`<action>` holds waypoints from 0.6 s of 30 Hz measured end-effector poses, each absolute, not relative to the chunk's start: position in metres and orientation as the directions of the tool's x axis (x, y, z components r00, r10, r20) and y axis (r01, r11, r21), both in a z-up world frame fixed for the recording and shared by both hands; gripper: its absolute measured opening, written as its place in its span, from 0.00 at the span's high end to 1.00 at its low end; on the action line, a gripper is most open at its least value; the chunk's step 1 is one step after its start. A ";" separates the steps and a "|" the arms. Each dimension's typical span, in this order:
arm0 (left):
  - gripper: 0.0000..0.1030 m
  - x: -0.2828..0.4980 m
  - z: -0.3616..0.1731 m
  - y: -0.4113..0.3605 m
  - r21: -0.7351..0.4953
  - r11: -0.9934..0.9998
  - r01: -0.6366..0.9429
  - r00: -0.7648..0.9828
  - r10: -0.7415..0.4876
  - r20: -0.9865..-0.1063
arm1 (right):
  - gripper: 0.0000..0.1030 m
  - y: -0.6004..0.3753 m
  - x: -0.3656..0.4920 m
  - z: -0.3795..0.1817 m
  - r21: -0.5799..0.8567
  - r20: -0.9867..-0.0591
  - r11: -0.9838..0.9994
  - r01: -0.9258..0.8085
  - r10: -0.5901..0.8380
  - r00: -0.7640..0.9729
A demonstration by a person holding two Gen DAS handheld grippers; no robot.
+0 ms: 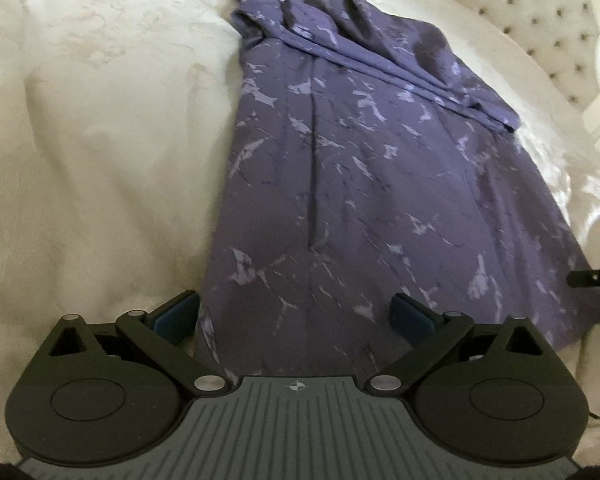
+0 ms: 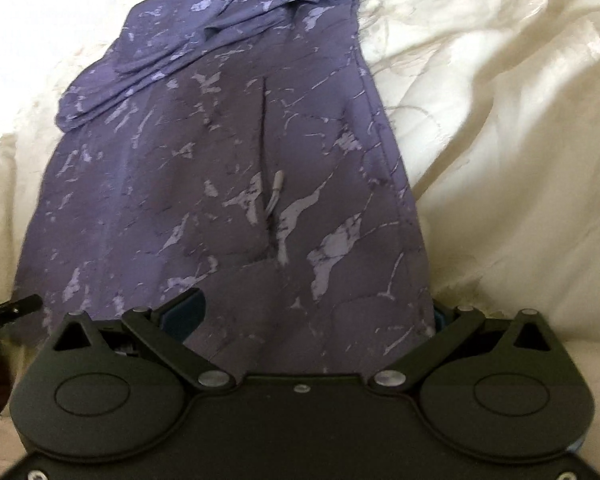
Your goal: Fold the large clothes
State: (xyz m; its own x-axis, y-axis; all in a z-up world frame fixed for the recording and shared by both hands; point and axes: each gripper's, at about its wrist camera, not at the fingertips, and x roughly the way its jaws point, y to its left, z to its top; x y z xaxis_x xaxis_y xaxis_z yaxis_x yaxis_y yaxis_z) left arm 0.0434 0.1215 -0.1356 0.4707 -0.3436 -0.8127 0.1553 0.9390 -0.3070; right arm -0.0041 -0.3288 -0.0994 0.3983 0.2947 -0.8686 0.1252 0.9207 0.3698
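A purple dress (image 1: 360, 168) with a pale marbled print lies flat on the bed, its top end folded over at the far side. My left gripper (image 1: 296, 304) is open at the near hem, one finger off the cloth's left edge and the other over the cloth. The right gripper's tip (image 1: 588, 278) shows at the dress's right edge. In the right wrist view the dress (image 2: 220, 160) runs away from me, with a back zip pull (image 2: 278, 184) in its middle. My right gripper (image 2: 316, 308) is open astride the hem, and the cloth's edge covers its right finger.
A cream embroidered bedspread (image 1: 100, 140) lies rumpled around the dress on both sides (image 2: 500, 140). A tufted cream headboard (image 1: 540, 12) stands at the far right. The left gripper's tip (image 2: 16, 306) pokes in at the left edge.
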 end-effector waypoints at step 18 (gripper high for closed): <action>0.89 0.030 -0.115 0.151 -0.509 0.856 0.093 0.571 -0.465 -0.677 | 0.82 -0.366 -0.042 -0.083 0.660 -0.657 0.741 0.123 0.490 0.573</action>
